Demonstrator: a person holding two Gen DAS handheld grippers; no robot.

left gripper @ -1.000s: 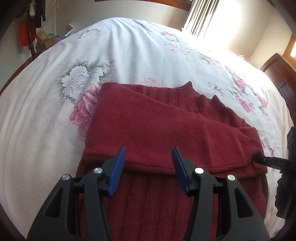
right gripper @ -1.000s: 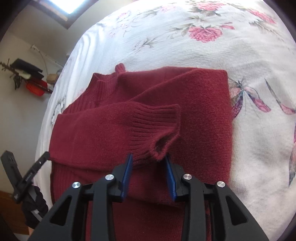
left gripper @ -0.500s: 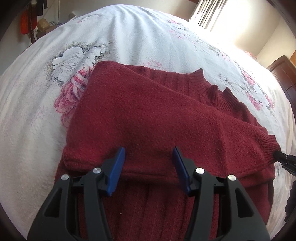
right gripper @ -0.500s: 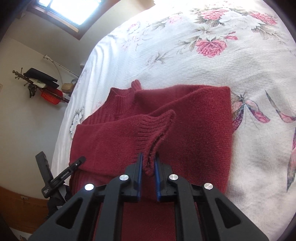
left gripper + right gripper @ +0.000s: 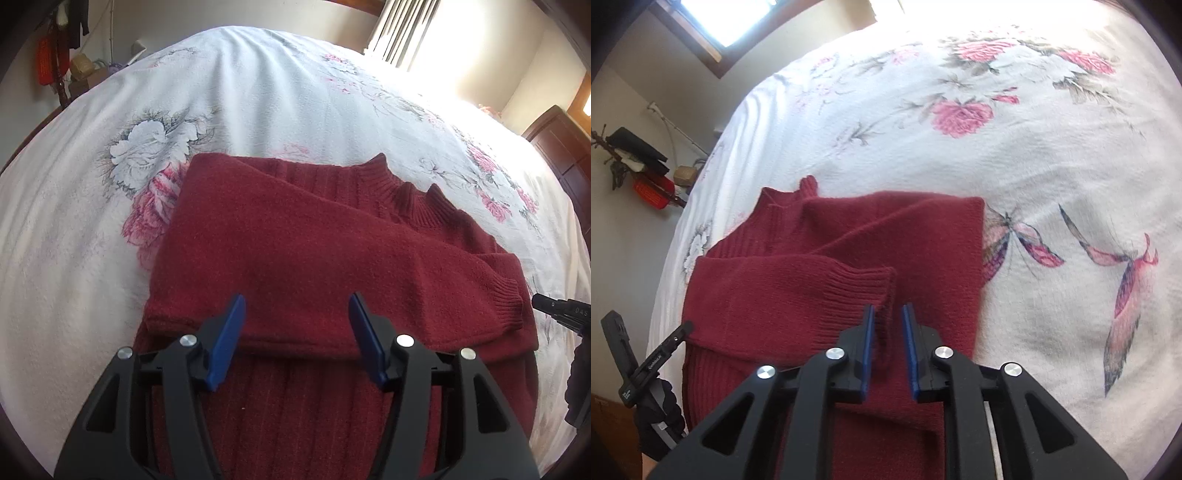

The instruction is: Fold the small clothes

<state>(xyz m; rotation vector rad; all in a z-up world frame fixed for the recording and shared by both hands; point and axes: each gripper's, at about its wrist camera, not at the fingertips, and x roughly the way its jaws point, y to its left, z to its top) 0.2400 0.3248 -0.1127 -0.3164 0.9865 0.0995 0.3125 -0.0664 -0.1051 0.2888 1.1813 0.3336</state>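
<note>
- On the bed (image 5: 258,92), over a white cover printed with pink and grey flowers and butterflies, lies a dark red knitted sweater (image 5: 295,251), partly folded.
- Its body is ribbed in long vertical lines, with a short ribbed stand-up collar (image 5: 402,188) at the far edge in the left wrist view.
- One sleeve (image 5: 332,258), of a fuzzier, plainer knit, is laid slantwise across the chest; its ribbed cuff (image 5: 849,295) lies toward the sweater's right side.
- In the right wrist view, a second folded layer (image 5: 923,229) lies under that sleeve, with a straight edge along the sweater's right side, next to a printed butterfly.
- The left tool (image 5: 297,325) hangs above the lower edge of the folded sleeve, its blue-padded jaws spread wide with nothing between them.
- The right tool (image 5: 888,336) sits at the cuff, jaws narrow but parted; the cuff's edge lies in the gap, and whether the pads touch it cannot be told.
- Each tool shows at the edge of the other's view, held in a dark-gloved hand (image 5: 657,413).
- White lettering on the right tool's body in the left wrist view reads "DAS", cut off by the frame; the print on the left tool's handle in the right wrist view is too small to read.
</note>
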